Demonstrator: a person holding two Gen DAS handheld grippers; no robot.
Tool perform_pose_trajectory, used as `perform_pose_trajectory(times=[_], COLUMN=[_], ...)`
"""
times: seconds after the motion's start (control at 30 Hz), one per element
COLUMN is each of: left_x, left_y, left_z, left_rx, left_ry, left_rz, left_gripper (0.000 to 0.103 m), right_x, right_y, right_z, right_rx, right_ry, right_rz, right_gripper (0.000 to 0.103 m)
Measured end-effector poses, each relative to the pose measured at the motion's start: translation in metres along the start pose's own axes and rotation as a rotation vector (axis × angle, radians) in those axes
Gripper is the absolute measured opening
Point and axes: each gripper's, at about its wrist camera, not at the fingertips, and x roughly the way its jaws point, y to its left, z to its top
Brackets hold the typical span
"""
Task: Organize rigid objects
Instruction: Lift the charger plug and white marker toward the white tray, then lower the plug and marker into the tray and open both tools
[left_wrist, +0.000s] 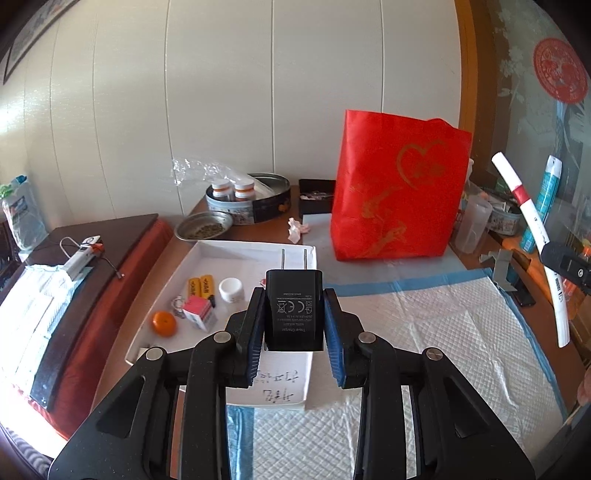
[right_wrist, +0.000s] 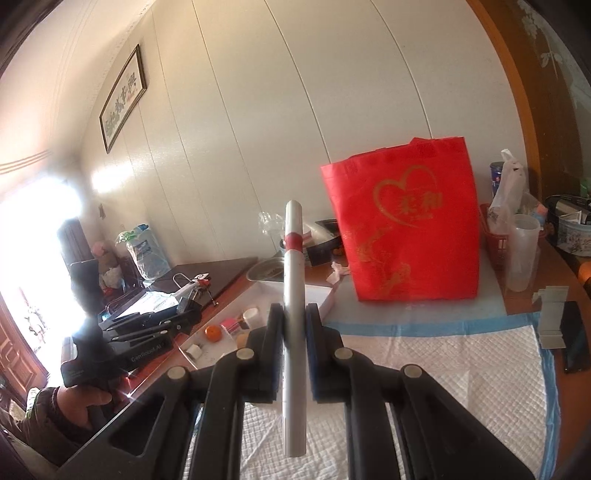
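My left gripper (left_wrist: 294, 314) is shut on a black plug-in travel charger (left_wrist: 293, 308), prongs pointing away, held above the near end of a white tray (left_wrist: 255, 249). The tray holds an orange (left_wrist: 163, 323), a pink-topped small box (left_wrist: 198, 311), two yellow lighters (left_wrist: 202, 286) and a white jar (left_wrist: 231, 290). My right gripper (right_wrist: 294, 334) is shut on a long white tube with a red band (right_wrist: 294, 295), held upright above the padded mat. The tube also shows at the right of the left wrist view (left_wrist: 532, 221). The left gripper shows at the left of the right wrist view (right_wrist: 147, 328).
A red gift bag (left_wrist: 395, 192) stands at the back of the table. A round tin with bottles (left_wrist: 247, 197) and a metal bowl (left_wrist: 204, 226) sit behind the tray. A white quilted mat (left_wrist: 424, 332) covers the table. A clear plastic cup (right_wrist: 522, 251) and a grey bracket (right_wrist: 552, 321) stand at right.
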Motion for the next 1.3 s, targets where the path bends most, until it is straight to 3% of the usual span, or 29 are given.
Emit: perform_pose_trajectory(times=[0.4,0.63,0.77,0.9,1.03,1.13,1.3], left_x=[-0.010,-0.060,-0.091,-0.093,-0.063,-0.017,0.081], left_y=[0.043,0.118,0.141,0.151,0.165,0.173,0.168], left_z=[0.004,0.083,0.115,0.123,0.114,0.100,0.042], left_rx=[-0.022,-0.048,-0.044,-0.032,-0.042,-0.061,-0.053], left_ry=[-0.016,-0.191,-0.276,-0.293,-0.230,-0.125,0.106], left_rz=[0.031,0.128,0.119,0.095,0.054,0.007,0.004], left_gripper=[0.029,0.029,0.029,0.029,0.029,0.029,0.029], right_x=[0.020,0.034,0.043,0.058,0.086,0.116,0.181], right_y=[0.023,0.050,0.079,0.104,0.118,0.116,0.102], right_z=[0.000,0.032,0.062,0.079,0.077,0.066,0.026], right_rx=[0.003,-0.031,-0.058,-0.053,-0.031,0.008,0.062], right_ry=[0.014,-0.025,-0.084,-0.114,-0.095,-0.026,0.137], right_rz=[0.017,0.036,0.071,0.101,0.092,0.074,-0.012], right_gripper=[0.010,0.010,0.010,0.010,0.010,0.010,0.010])
